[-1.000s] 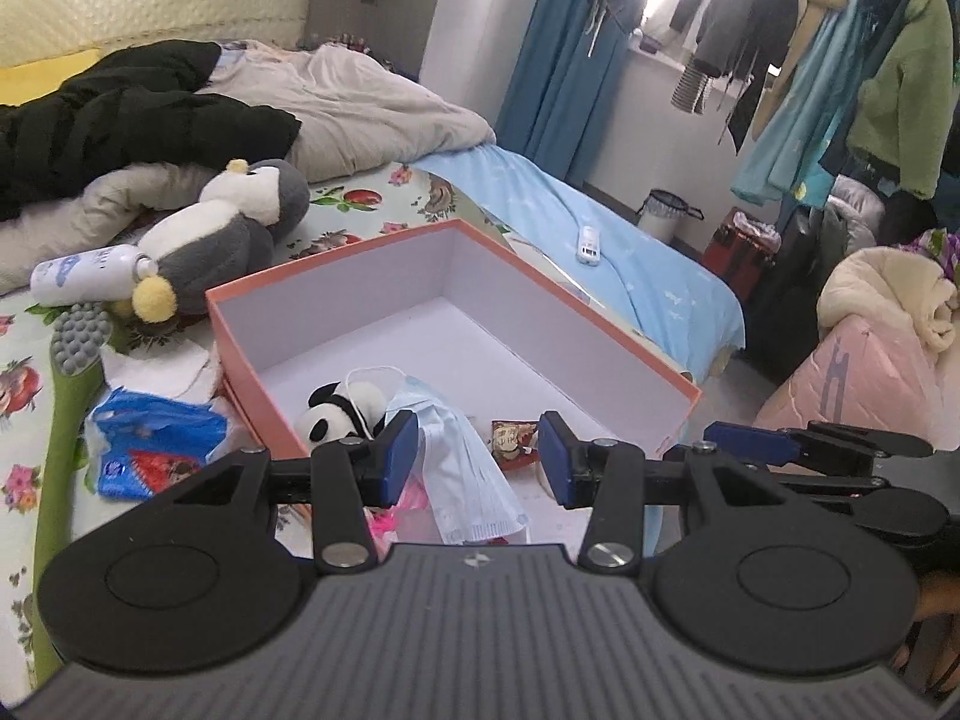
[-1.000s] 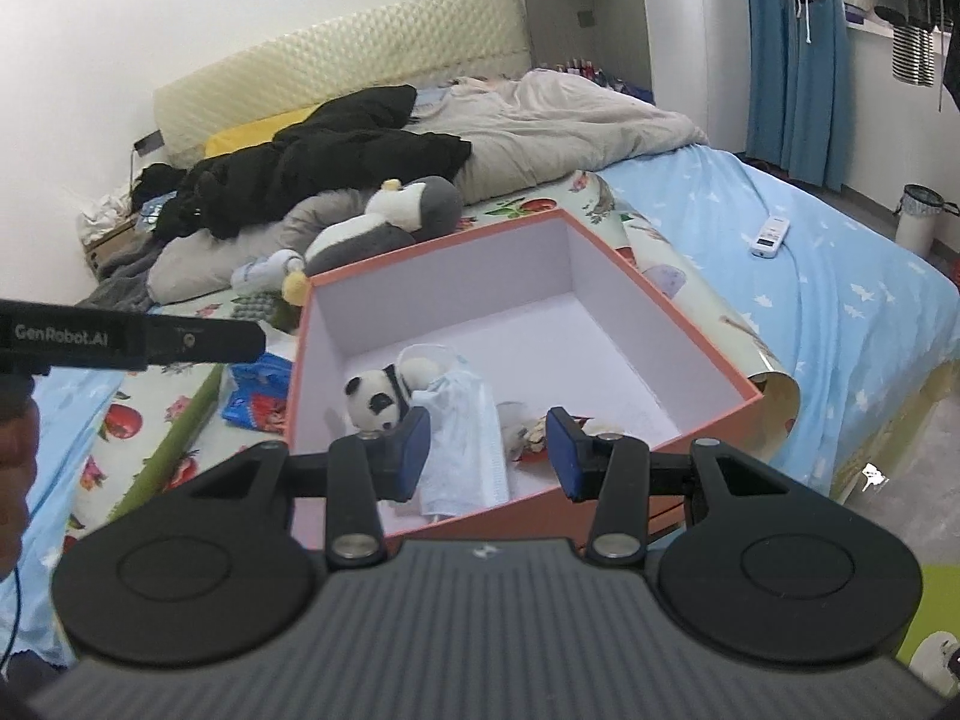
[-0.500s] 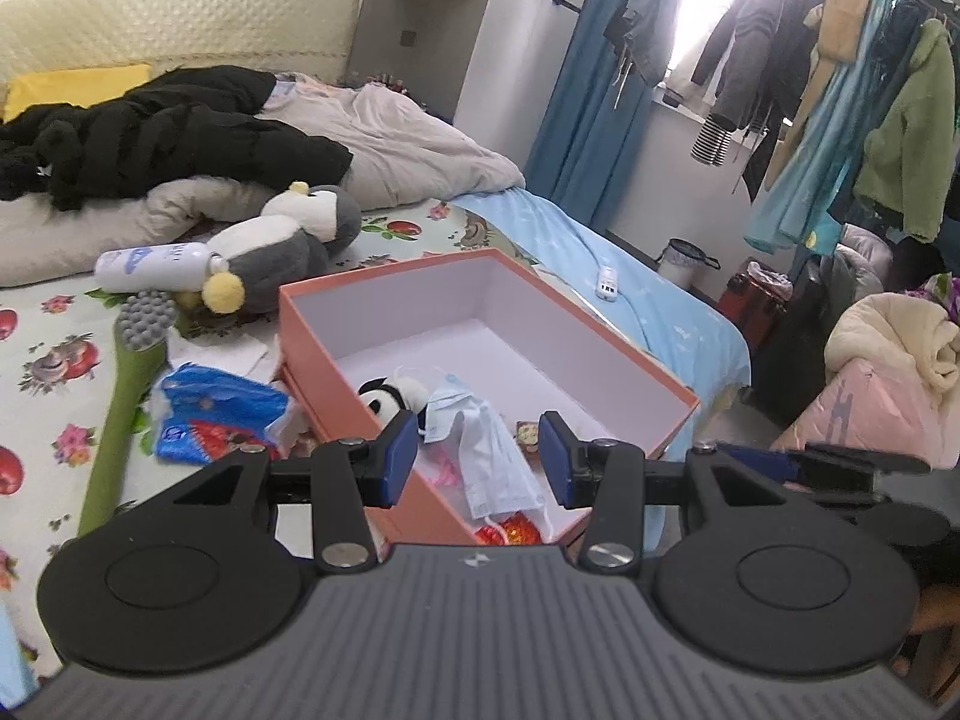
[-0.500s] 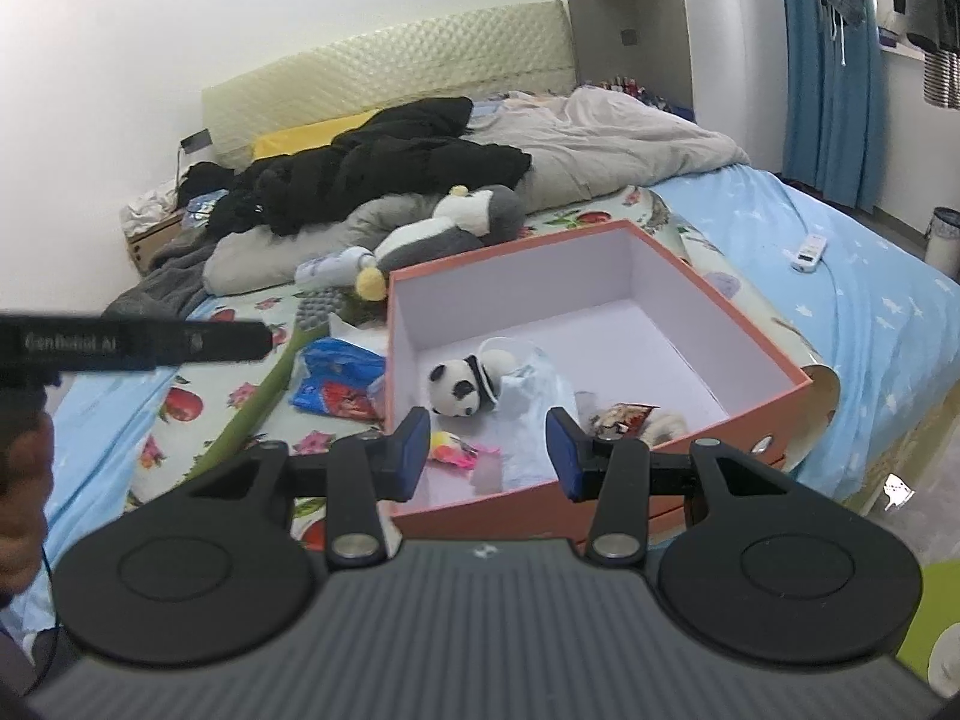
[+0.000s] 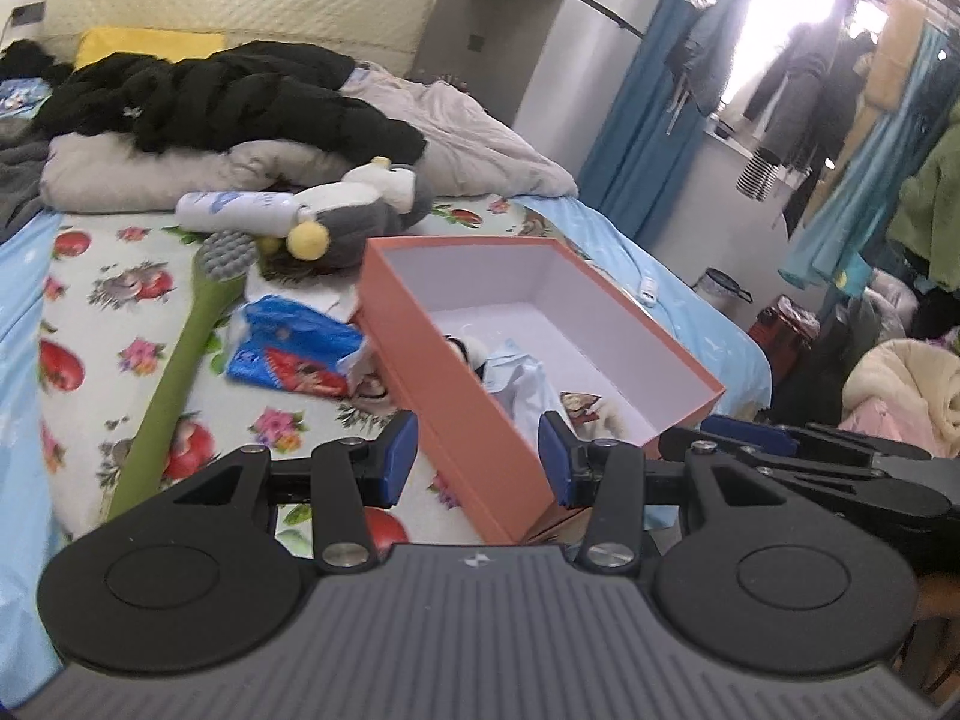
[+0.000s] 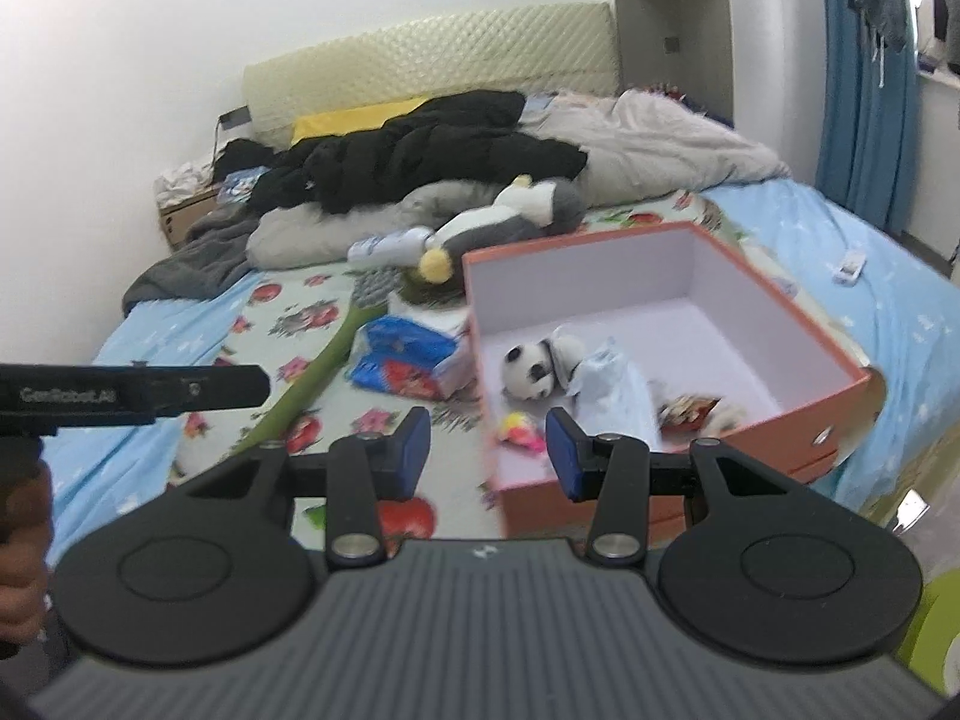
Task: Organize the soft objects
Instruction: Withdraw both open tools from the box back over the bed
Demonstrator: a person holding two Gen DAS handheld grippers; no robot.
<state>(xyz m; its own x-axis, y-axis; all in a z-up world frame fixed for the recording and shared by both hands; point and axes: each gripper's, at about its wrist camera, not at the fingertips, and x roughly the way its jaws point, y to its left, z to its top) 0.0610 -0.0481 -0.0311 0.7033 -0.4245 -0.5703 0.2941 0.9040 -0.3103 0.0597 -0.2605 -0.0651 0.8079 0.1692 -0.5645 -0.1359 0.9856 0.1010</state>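
The orange box [image 6: 672, 360] sits open on the near right part of the bed, its white inside holding a small panda plush [image 6: 531, 369] at the near left corner, a pale blue face mask [image 6: 618, 387] just right of it, a pink and yellow toy [image 6: 519, 427] against the near wall and a red snack packet [image 6: 690, 408] further right; the far half of the box floor is bare. Just left of the box lies a blue tissue pack [image 5: 294, 348], then a long green brush [image 5: 186, 360] with a grey head, and at the far left corner a grey and white penguin plush [image 5: 354, 210] beside a white bottle [image 5: 234, 207]. Both lie on a fruit-print sheet [image 5: 90, 312] over the blue bedding. Farther back are a black jacket [image 6: 420, 156], a beige duvet [image 6: 654, 144] and a padded headboard [image 6: 432, 60]. A white remote [image 6: 851, 264] rests far right. The left gripper [image 5: 477, 462] and right gripper [image 6: 487, 449] both hover near the box, jaws parted wide and holding nothing
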